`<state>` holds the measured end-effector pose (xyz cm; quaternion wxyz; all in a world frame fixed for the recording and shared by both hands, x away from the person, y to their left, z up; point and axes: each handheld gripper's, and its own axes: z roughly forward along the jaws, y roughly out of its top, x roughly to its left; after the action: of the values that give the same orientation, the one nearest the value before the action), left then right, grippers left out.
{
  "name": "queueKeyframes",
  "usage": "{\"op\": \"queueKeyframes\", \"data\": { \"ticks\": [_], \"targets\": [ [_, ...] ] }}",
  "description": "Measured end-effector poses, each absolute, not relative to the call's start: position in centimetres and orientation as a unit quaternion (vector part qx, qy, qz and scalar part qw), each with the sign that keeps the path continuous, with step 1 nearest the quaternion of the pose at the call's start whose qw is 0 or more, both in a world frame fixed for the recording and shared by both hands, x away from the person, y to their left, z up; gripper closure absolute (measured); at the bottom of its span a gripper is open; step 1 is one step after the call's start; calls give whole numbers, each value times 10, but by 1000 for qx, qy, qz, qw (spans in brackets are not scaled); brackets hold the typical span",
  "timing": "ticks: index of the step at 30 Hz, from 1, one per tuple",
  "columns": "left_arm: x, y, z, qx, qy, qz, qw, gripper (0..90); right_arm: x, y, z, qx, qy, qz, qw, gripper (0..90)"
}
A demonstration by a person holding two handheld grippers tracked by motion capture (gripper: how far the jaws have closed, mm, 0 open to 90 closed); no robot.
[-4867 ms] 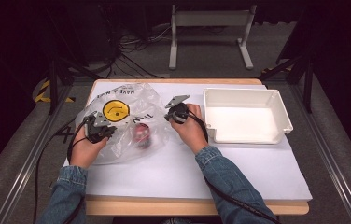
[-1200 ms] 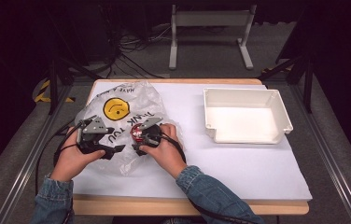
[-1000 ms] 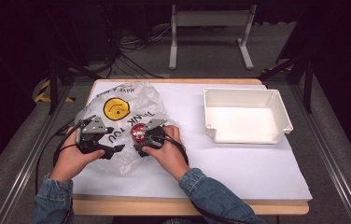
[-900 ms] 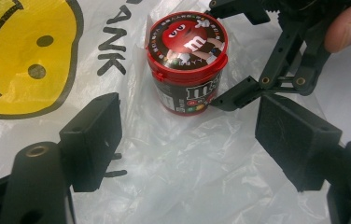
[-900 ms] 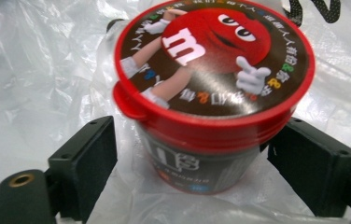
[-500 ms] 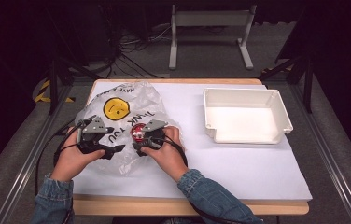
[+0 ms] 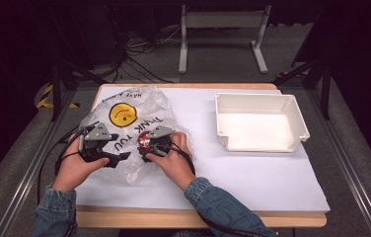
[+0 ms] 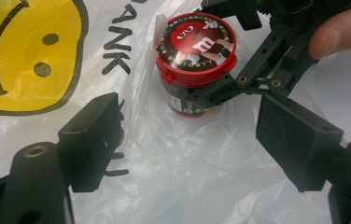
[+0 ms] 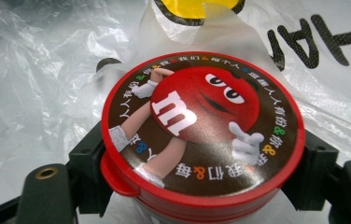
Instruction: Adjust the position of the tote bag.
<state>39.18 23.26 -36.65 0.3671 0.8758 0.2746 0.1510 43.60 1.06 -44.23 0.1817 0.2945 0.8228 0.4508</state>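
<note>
From above, one person's two hands each carry a pair of tongs over a crumpled plastic bag [image 7: 124,133] at the near left of the desk [image 7: 252,177], and the red jar [image 7: 145,141] is a small spot at the tip of the right tongs [image 7: 146,148]. The right gripper view brings that jar [image 9: 201,135] close: a round, glossy red lid with a small tab at its rim, printed with a red cartoon candy figure bearing a white "m" and ringed by coloured characters, with a black jaw at each side of the jar just under the lid. These jaws have just been closing, and the jar stands between them; the pads meet its sides, so the right tongs are clamped on it. The left gripper view shows the jar [image 8: 194,70] from the side, a short red cylinder with a label on its wall, standing on the bag's thin film ahead of the left tongs [image 8: 187,140], with the right tongs [image 8: 239,70] reaching in around it from the far side. The left tongs [image 7: 117,159] stand apart, nothing but wrinkled translucent plastic between their two flat black pads. The bag [image 8: 38,56] carries one yellow smiley face and black lettering. Well off beyond the right tongs sits one white rectangular tray [image 7: 299,126] with smooth walls.
</note>
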Motion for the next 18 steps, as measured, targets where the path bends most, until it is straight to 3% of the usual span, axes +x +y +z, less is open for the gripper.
{"op": "queueKeyframes", "data": {
  "ticks": [18],
  "targets": [
    [392, 240, -364, 869, 284, 154, 374, 228, 434, 3, -407, 264, 827, 463, 178, 246]
  ]
}}
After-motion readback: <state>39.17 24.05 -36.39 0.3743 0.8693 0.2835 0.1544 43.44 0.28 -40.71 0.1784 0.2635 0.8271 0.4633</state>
